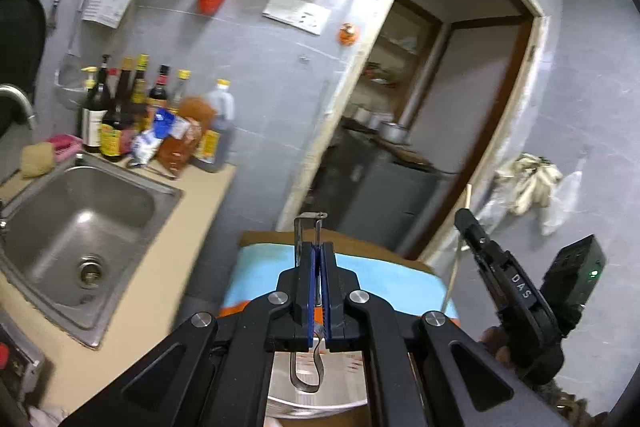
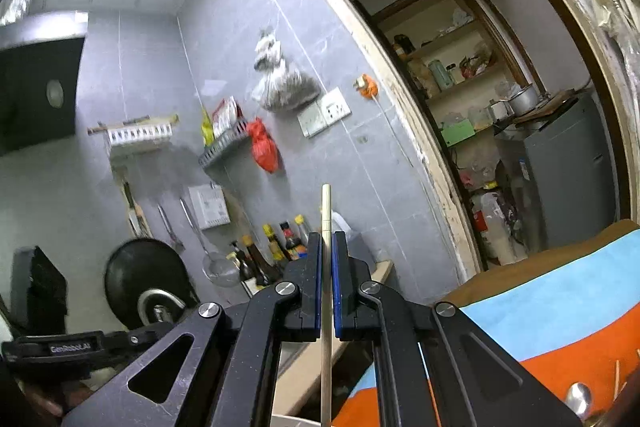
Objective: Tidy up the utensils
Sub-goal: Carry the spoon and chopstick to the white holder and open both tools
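Observation:
My left gripper [image 1: 318,251] is shut on a thin bent metal utensil [image 1: 308,375]. Its squared top end sticks out past the fingertips and its looped lower end hangs behind the jaws, over a pale round container [image 1: 320,395]. In the right wrist view my right gripper [image 2: 327,239] is shut on a pale chopstick [image 2: 326,347], which stands nearly upright and runs out both ends of the jaws. The right gripper [image 1: 476,235] also shows at the right of the left wrist view, raised beside the doorway. Both grippers are held in the air above a table with a blue and orange striped cloth [image 2: 560,307]. A metal spoon [image 2: 578,397] lies on that cloth.
A steel sink [image 1: 80,219] is set in the beige counter [image 1: 168,267] on the left, with several sauce bottles [image 1: 132,115] behind it. A black wok [image 2: 144,267] and ladles hang on the tiled wall. An open doorway [image 2: 500,147] leads to shelves and a grey appliance.

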A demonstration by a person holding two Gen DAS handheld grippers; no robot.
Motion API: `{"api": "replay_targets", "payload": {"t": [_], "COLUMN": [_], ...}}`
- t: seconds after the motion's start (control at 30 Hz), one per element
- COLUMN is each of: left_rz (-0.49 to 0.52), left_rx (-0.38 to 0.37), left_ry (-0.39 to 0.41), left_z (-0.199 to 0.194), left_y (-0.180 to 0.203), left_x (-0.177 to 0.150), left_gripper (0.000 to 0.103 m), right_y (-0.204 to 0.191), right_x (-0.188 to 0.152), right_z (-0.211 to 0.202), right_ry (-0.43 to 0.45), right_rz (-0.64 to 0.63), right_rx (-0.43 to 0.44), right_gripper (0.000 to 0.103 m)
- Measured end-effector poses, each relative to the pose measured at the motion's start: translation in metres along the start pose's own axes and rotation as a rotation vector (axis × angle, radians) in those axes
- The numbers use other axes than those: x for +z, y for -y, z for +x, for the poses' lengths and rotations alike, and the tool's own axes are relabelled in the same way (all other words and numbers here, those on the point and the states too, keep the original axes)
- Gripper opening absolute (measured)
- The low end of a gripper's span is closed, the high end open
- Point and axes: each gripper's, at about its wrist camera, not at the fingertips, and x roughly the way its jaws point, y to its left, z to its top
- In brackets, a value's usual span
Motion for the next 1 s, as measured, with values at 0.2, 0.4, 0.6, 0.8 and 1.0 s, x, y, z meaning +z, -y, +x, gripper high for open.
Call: {"api": "replay_targets", "payload": {"t": [0.2, 0.4, 0.6, 0.8, 1.0], "left_rz": [0.031, 0.053, 0.044, 0.060, 0.052], "left_rx": [0.052, 0.062, 0.062, 0.074, 0.069], "left_ry": [-0.039, -0.076, -0.088, -0.095, -0.151], "left_z": [0.030, 0.046, 0.048, 0.051, 0.054], "left_y": [-0.014, -0.015, -0.018, -0.015, -0.015], "left_x": [-0.026, -0.047, -0.052, -0.056, -0.061], "left_gripper": [0.003, 0.003, 0.003, 0.003, 0.004], "right_y": [0.003, 0.003, 0.007, 0.015, 0.019], "right_x": [-0.026, -0.038, -0.040, -0.041, -0.047], "right_z": [0.013, 0.012, 0.008, 0.002, -0.003], "right_ry": [-0.010, -0.021, -0.023, 0.006, -0.036], "right_rz": [-0.059, -0.116, -0.126, -0.102, -0.094], "right_rx": [-0.027, -0.060, -0.060, -0.078, -0.096], "right_gripper": [0.004, 0.004, 0.004, 0.004, 0.010]}}
